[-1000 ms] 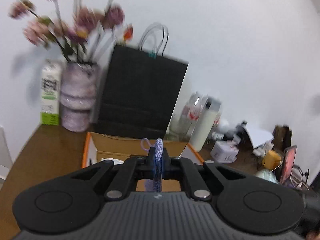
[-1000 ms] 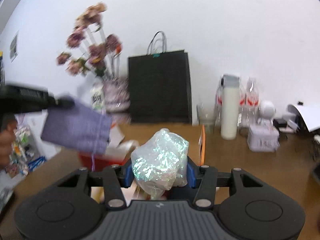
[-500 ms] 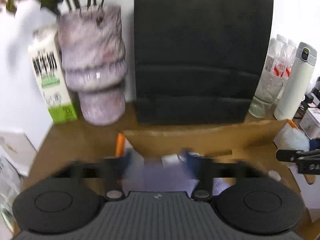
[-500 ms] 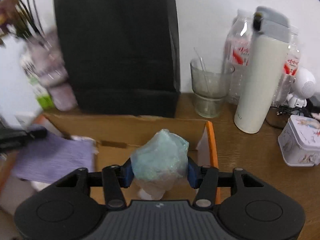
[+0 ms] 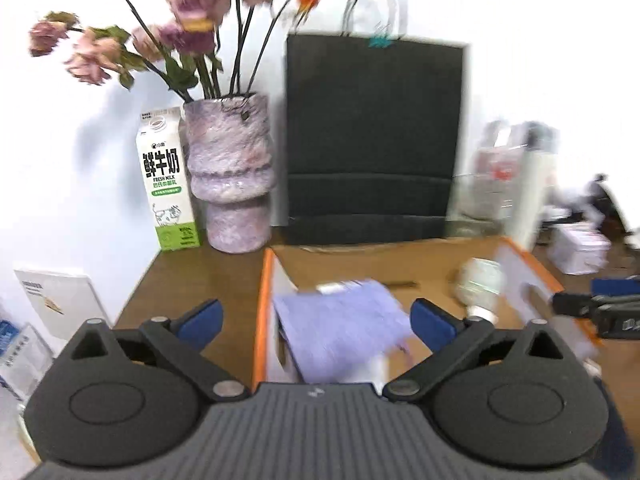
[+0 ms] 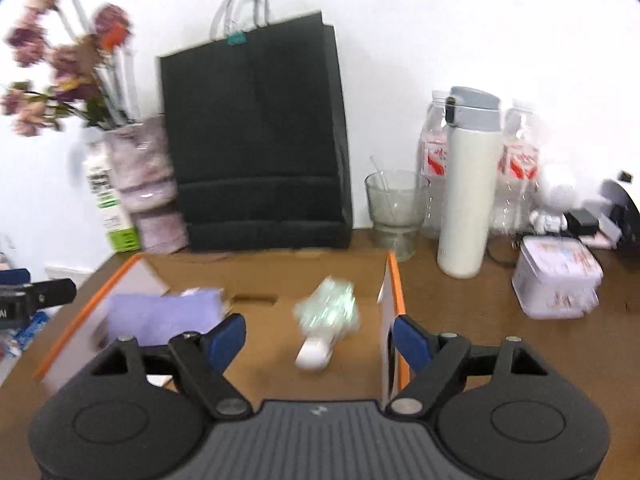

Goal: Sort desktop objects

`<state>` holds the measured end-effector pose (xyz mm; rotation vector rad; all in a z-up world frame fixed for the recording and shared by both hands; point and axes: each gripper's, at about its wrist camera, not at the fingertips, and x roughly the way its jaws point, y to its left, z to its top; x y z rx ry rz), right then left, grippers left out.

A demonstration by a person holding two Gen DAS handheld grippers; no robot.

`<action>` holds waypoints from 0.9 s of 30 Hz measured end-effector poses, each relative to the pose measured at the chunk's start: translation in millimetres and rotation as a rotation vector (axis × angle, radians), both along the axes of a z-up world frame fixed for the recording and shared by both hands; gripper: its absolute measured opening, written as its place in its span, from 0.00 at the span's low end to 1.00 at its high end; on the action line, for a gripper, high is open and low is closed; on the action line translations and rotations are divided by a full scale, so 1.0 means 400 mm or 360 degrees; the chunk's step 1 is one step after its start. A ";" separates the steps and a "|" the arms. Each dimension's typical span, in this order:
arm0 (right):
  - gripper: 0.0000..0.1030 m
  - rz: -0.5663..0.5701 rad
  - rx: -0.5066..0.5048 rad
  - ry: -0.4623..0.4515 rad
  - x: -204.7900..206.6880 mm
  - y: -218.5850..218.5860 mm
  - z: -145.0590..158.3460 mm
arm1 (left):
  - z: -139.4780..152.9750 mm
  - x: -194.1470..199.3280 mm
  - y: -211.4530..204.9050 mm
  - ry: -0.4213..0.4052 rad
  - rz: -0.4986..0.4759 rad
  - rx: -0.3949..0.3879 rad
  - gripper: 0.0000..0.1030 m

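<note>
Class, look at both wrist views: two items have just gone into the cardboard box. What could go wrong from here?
1. Both grippers, left and right, have just been opening; the purple pouch and shiny packet look blurred, so they may be falling and could bounce or land awkwardly.
2. The right gripper sits close to the box's orange wall; withdrawing carelessly might snag it.
3. The glass and bottle stand just beyond the box; a wide sweep might topple them.

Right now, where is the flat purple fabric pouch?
The flat purple fabric pouch is in the orange-edged cardboard box, on its left side in the right wrist view, left of the iridescent plastic packet.

Two plastic bottles, one black bag, one vase, one box.
</note>
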<state>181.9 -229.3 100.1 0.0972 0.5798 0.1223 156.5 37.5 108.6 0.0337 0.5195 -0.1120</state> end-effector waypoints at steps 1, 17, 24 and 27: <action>0.78 0.0008 -0.0003 -0.0014 -0.053 0.001 -0.005 | -0.001 -0.050 0.005 -0.0016 -0.0001 -0.0039 1.00; 0.80 0.0053 -0.0073 -0.0013 -0.627 0.053 -0.182 | -0.246 -0.512 0.026 0.0135 0.0061 -0.0147 1.00; 0.80 -0.0013 -0.0022 -0.0003 -0.657 0.039 -0.218 | -0.270 -0.524 -0.002 0.0081 0.0058 -0.0026 1.00; 0.80 -0.0016 -0.0061 -0.0057 -0.659 0.049 -0.224 | -0.276 -0.522 0.005 0.0109 0.0059 -0.0035 1.00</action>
